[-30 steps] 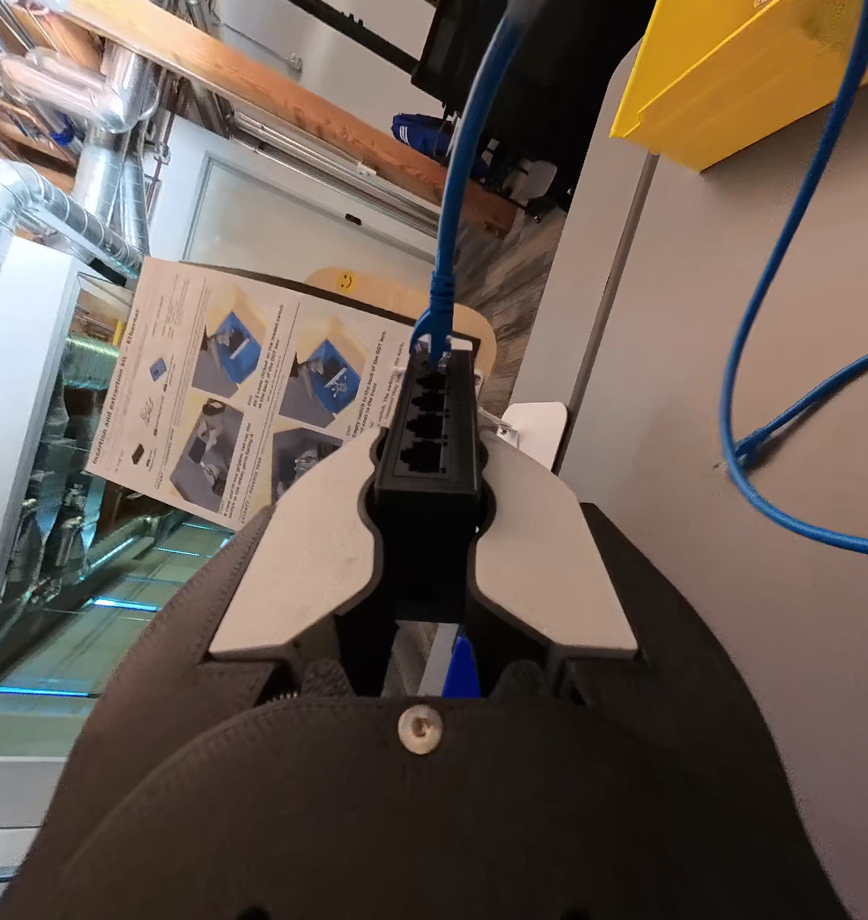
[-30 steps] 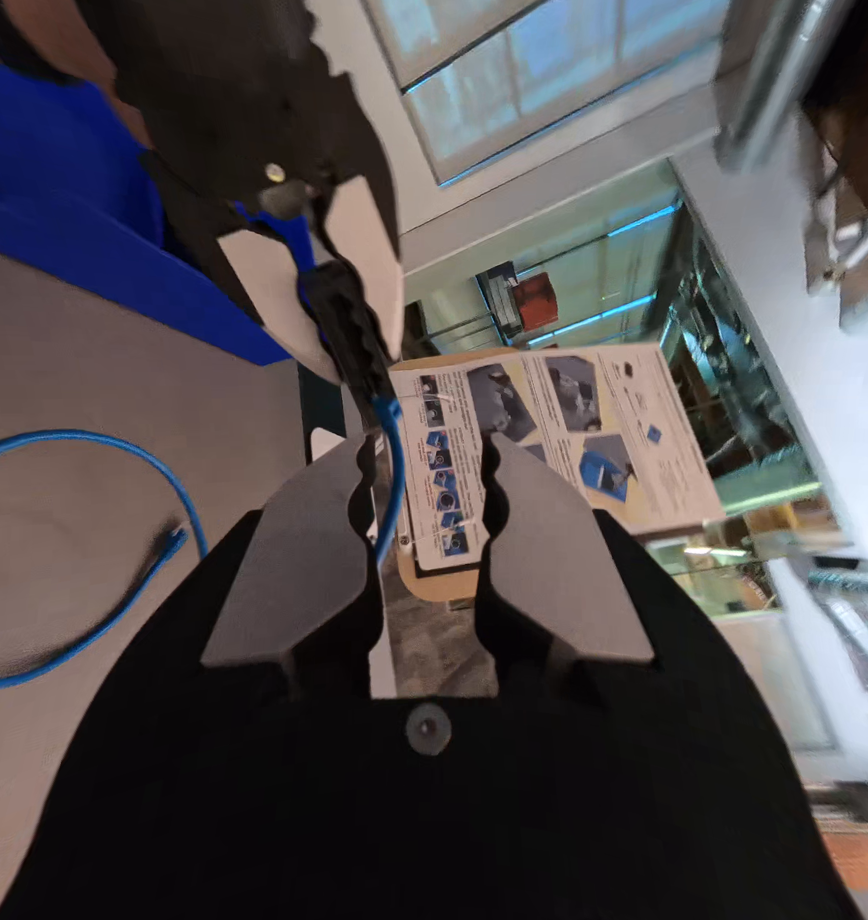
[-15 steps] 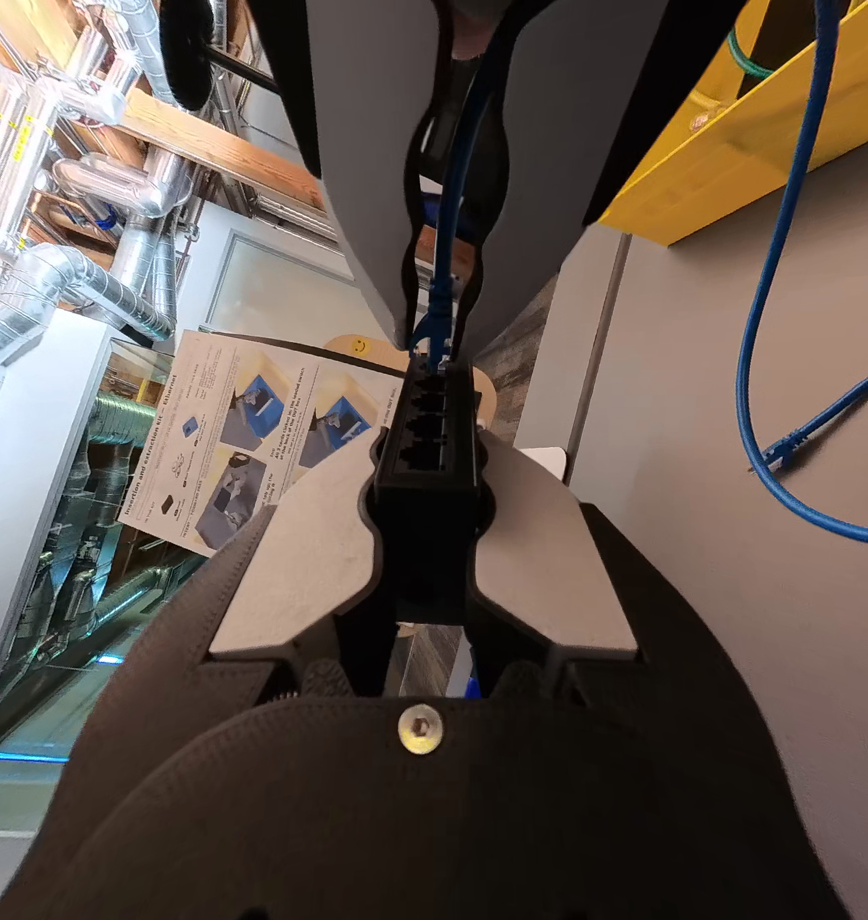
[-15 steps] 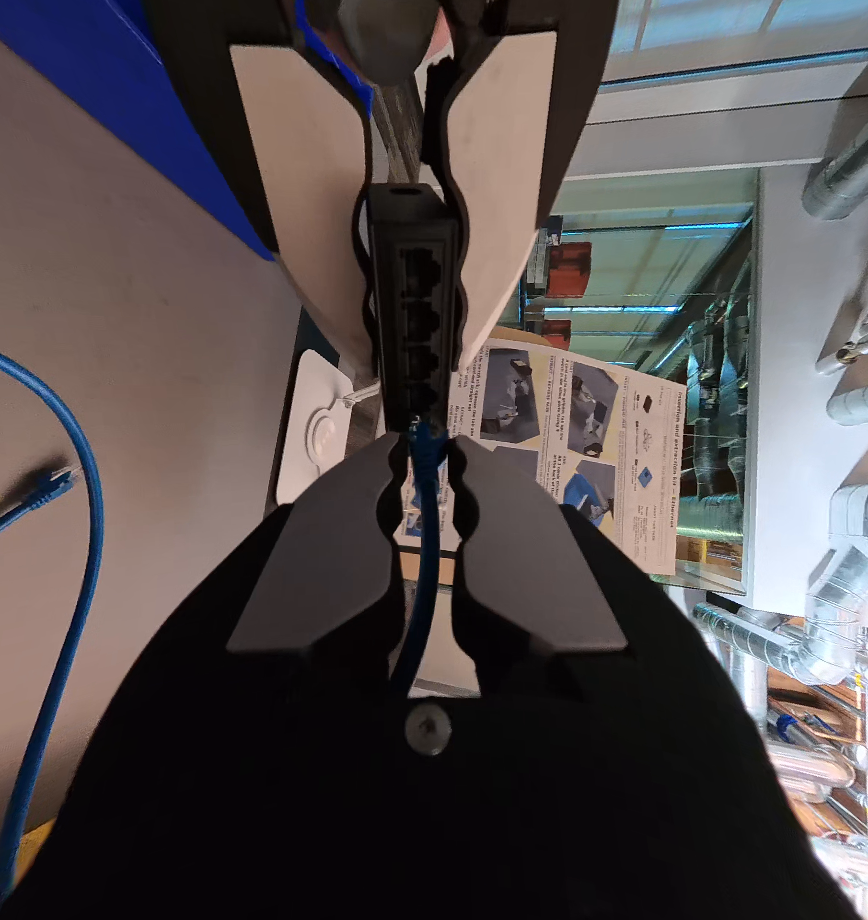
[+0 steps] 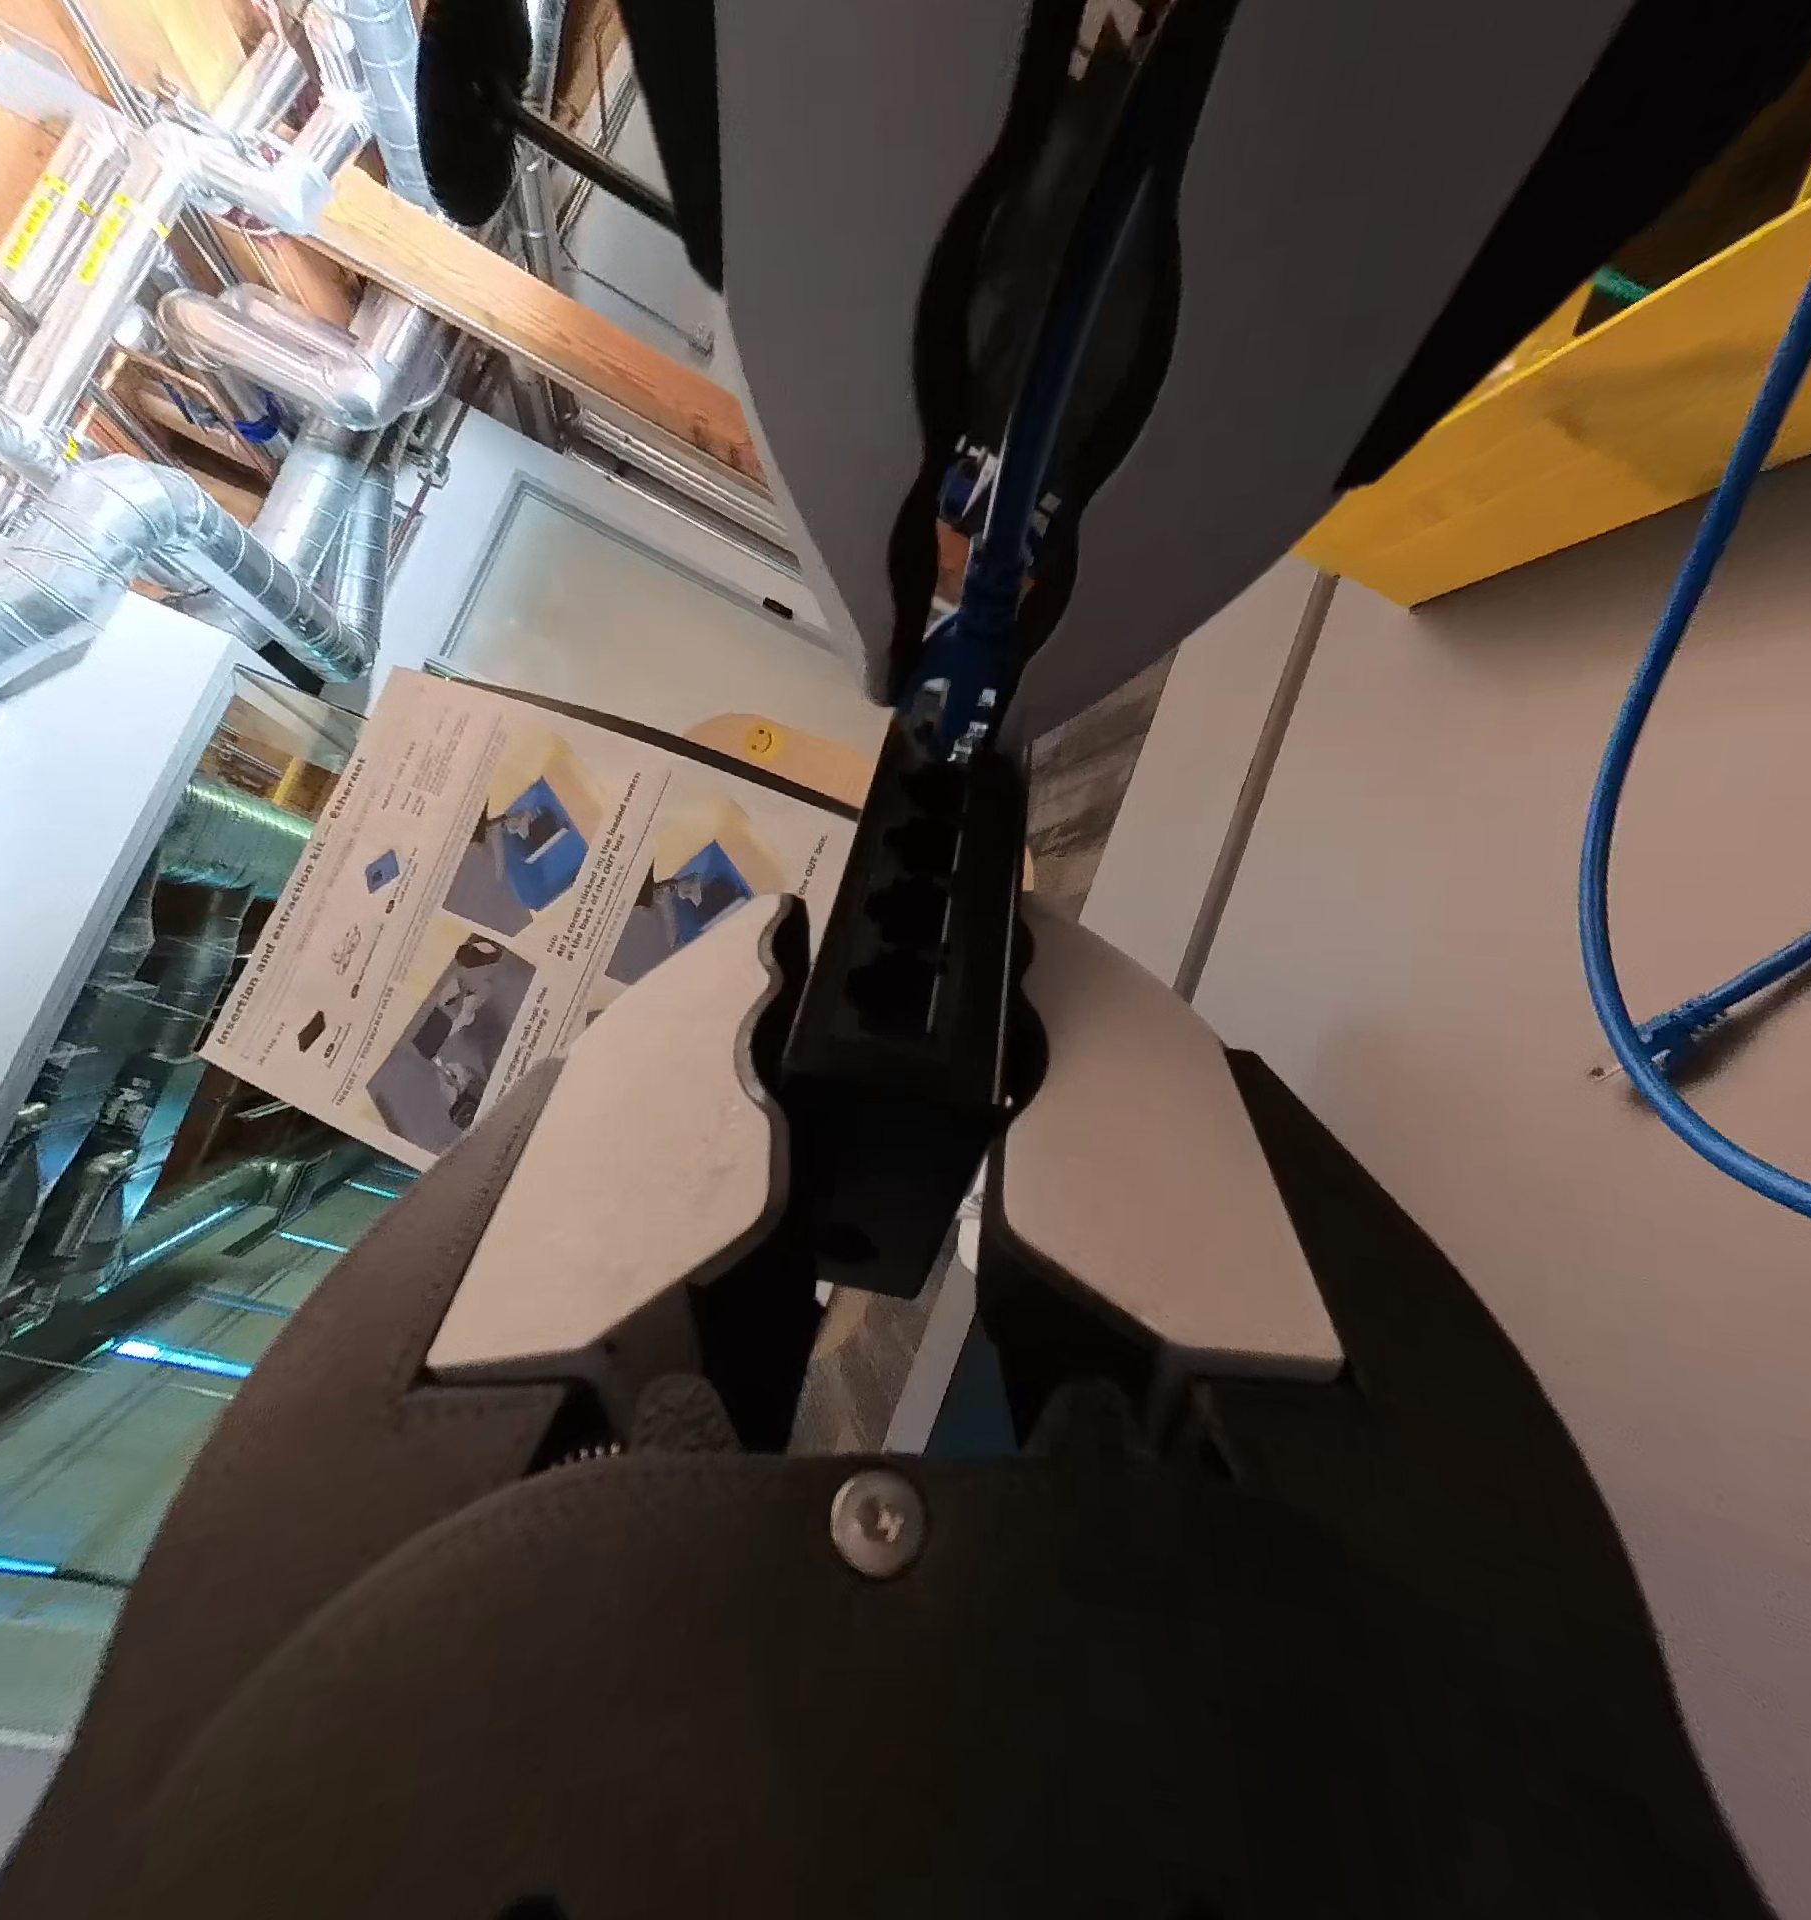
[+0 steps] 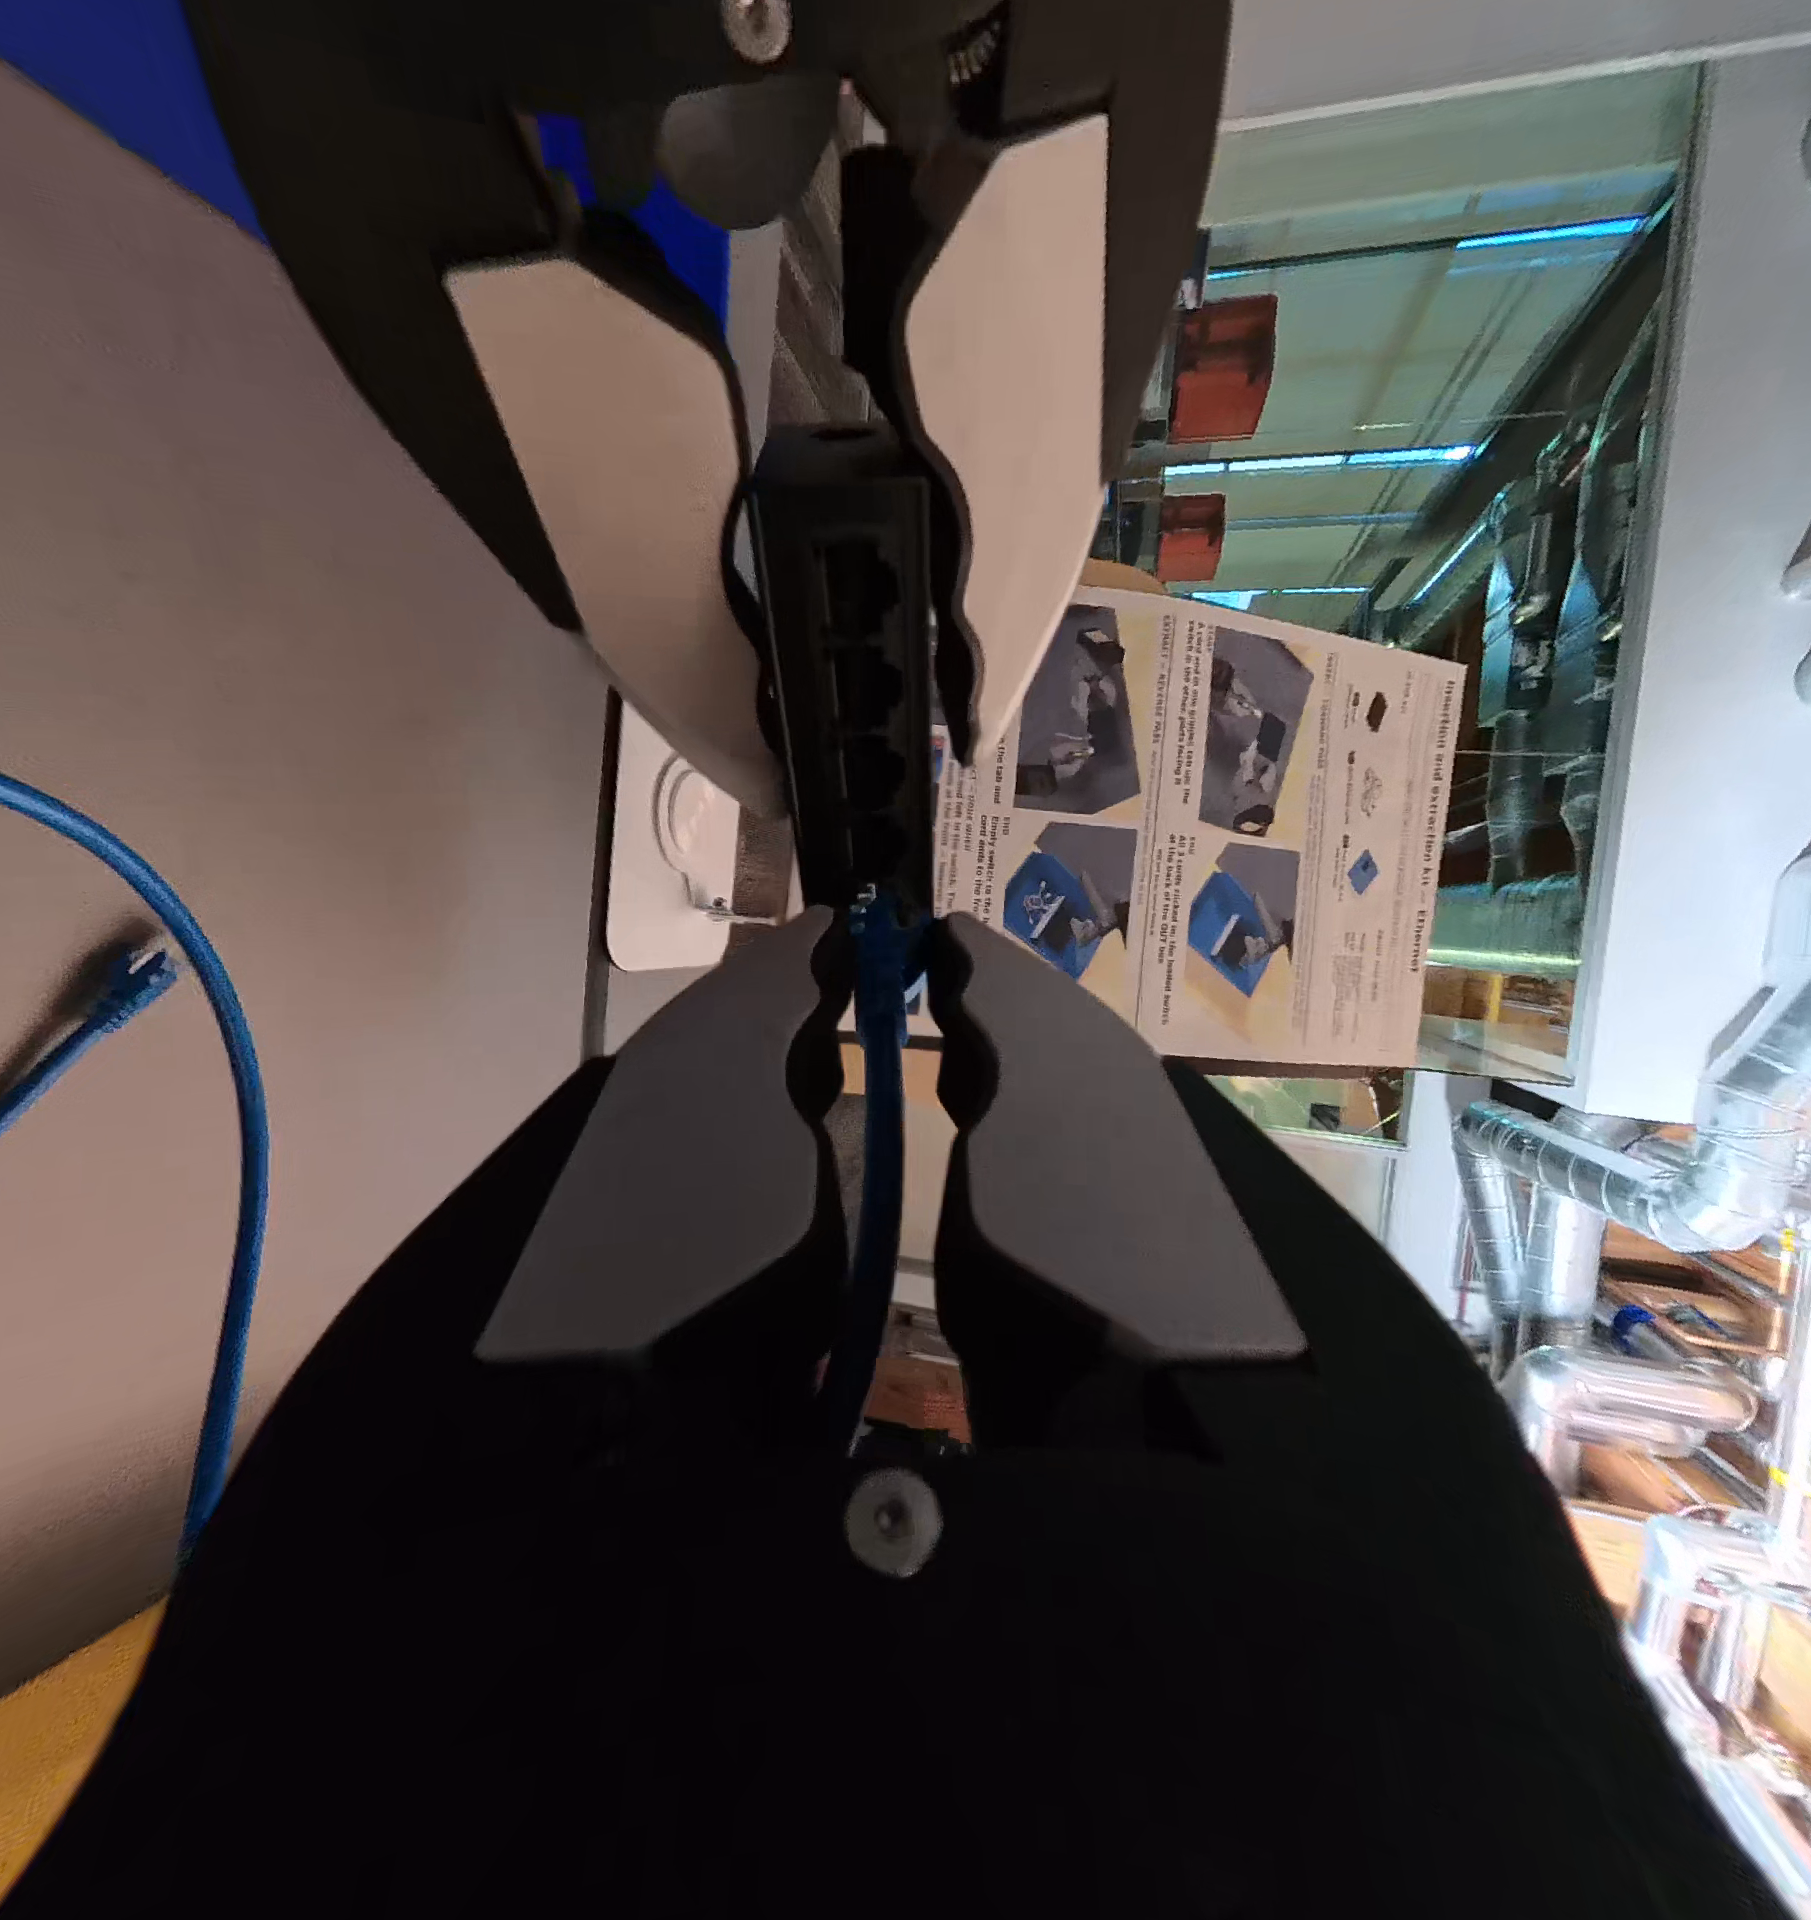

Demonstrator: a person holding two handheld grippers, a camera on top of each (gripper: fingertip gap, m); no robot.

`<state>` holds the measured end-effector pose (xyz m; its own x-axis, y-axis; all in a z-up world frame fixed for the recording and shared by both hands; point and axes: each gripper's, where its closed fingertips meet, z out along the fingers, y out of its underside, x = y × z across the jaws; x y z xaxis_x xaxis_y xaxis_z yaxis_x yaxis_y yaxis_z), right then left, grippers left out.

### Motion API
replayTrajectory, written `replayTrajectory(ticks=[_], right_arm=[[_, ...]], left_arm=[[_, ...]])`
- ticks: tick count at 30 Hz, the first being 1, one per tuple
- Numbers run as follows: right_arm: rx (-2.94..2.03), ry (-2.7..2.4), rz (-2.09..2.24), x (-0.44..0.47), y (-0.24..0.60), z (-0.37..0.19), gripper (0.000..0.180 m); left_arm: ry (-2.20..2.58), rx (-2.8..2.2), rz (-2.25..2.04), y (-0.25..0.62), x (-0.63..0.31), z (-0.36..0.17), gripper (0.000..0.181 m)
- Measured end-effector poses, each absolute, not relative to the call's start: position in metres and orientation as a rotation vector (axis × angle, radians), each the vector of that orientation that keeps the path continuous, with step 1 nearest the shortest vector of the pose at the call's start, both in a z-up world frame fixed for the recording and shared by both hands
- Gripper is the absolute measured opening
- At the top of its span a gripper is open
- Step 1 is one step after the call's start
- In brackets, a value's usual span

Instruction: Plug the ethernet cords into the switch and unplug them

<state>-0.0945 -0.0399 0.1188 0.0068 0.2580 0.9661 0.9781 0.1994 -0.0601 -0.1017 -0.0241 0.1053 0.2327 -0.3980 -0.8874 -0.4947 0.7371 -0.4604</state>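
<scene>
Left gripper clamps the black switch. Right gripper pinches the blue ethernet cord at the switch's end port.

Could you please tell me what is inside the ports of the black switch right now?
On the switch, one end port holds a blue ethernet cord; the other ports look empty. How deep its plug sits is hidden.
</scene>
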Motion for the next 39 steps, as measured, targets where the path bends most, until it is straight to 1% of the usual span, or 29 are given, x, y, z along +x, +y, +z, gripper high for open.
replayTrajectory(ticks=[6, 11, 23, 27, 35, 39], right_arm=[[-1.258, -1.547, -0.864, -0.092, -0.051, 0.125, 0.013], [-1.358, -1.682, -0.797, -0.086, -0.050, 0.118, 0.014], [-1.633, -1.985, -0.584, -0.089, -0.044, 0.117, 0.016], [-1.700, -2.083, -0.593, -0.085, -0.046, 0.114, 0.016], [-1.808, -2.165, -0.526, -0.073, -0.056, 0.106, 0.017], [-1.761, -2.166, -0.530, -0.070, -0.054, 0.103, 0.017]], left_arm=[[1.325, -0.716, 0.130, -0.032, -0.097, 0.114, 0.034], [1.343, -0.741, 0.157, -0.030, -0.093, 0.110, 0.034], [1.371, -0.830, 0.054, -0.022, -0.097, 0.107, 0.032], [1.389, -0.847, 0.020, -0.024, -0.093, 0.102, 0.032], [1.427, -0.863, -0.018, -0.031, -0.083, 0.094, 0.032], [1.440, -0.867, 0.070, -0.029, -0.082, 0.091, 0.032]])
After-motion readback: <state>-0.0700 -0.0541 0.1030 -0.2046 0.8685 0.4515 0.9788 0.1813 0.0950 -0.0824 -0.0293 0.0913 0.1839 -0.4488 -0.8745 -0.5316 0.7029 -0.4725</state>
